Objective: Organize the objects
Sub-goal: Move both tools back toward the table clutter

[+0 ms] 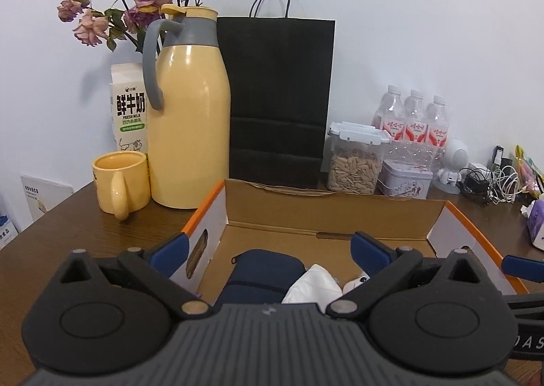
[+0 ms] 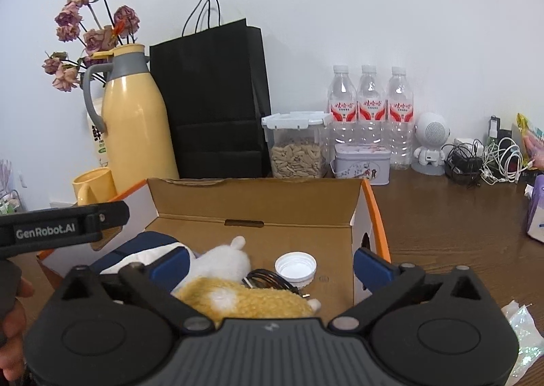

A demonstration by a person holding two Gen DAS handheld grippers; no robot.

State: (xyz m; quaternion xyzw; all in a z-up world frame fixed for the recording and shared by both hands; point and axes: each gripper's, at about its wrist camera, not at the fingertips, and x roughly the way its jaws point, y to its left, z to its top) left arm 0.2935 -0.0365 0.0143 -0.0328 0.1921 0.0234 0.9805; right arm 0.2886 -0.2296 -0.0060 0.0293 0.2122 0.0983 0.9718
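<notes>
Both tongs hover spread wide over the open cardboard box [image 2: 255,202] on the counter [image 2: 442,216].

Left tongs [image 1: 268,251] and right tongs [image 2: 270,263] gape, gripping nothing. Inside the box: navy pouch [image 1: 261,270] at nine o'clock, plush toy [image 2: 234,290] in the centre, white cap [image 2: 295,267] at three. Yellow thermos [image 1: 190,114] stands beyond at eleven.

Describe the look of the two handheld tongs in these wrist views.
Both the left tongs and the right tongs share one design: black linkage arms with silver pivot pins, round black housings, a ribbed grey centre plate and blue pads. The left one's black side bar reads "GenRobot.AI" in white.
</notes>
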